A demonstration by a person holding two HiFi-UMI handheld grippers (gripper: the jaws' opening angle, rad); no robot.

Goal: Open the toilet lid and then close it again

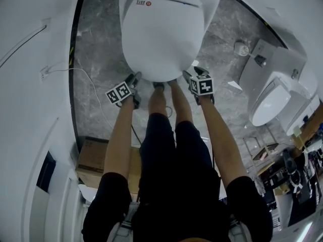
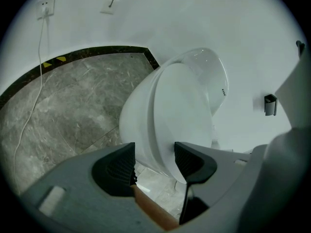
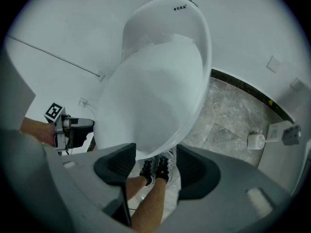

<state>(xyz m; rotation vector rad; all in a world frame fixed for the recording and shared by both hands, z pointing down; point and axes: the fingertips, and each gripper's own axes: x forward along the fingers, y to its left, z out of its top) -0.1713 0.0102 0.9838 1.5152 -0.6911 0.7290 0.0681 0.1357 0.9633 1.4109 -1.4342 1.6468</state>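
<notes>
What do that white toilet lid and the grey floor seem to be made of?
White oval toilet lid: probably smooth plastic, semi-gloss; it shows an even soft sheen and a thin rim. Grey veined floor: polished marble or marble-look tile, judging by pale veins.

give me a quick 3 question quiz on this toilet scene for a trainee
1. True or false: the toilet lid is raised upright.
2. The left gripper has its fingers: A) apart, B) pressed together, C) shut on a cable.
3. Fill in: the left gripper and the right gripper both sit near the lid's ____ edge, the one nearest the person.

Key: 1 false, the lid lies down. 2 A. 3 front.
</notes>
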